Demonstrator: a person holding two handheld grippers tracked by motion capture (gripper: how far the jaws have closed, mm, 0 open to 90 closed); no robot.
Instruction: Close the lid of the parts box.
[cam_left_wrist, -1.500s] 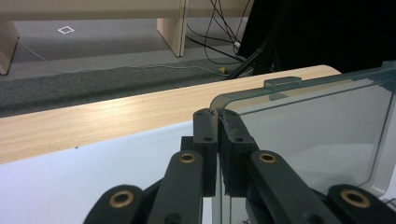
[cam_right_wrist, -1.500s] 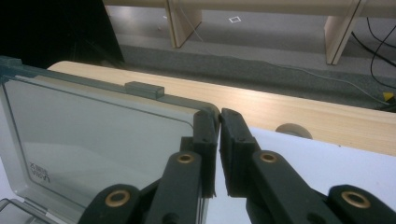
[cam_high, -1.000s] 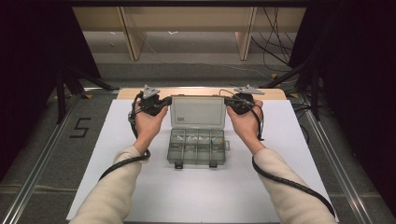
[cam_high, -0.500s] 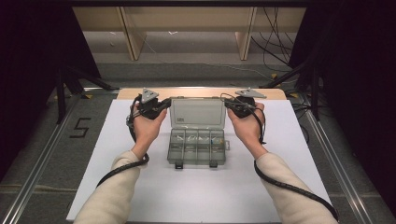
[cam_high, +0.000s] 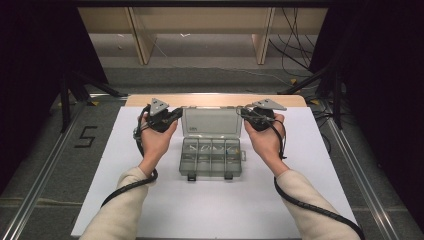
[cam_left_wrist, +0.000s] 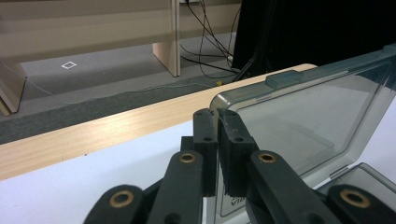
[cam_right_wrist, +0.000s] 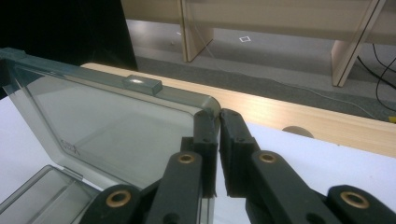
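Observation:
A clear plastic compartment box (cam_high: 212, 157) lies on the white sheet with small parts in its cells. Its lid (cam_high: 211, 121) stands open at the far side, tilted back. My left gripper (cam_high: 179, 114) is shut on the lid's upper left corner. In the left gripper view the jaws (cam_left_wrist: 217, 116) pinch the lid's (cam_left_wrist: 308, 121) rim. My right gripper (cam_high: 243, 114) is shut on the upper right corner. The right gripper view shows its jaws (cam_right_wrist: 219, 116) closed over the edge of the lid (cam_right_wrist: 116, 121). Both of the person's hands flank the box.
A white sheet (cam_high: 300, 200) covers the wooden table (cam_high: 215, 100), whose far edge runs just behind the lid. Beyond it are grey floor, wooden shelf legs (cam_high: 262, 35) and loose cables (cam_high: 295, 30). A "5" mark (cam_high: 85, 136) is on the floor at the left.

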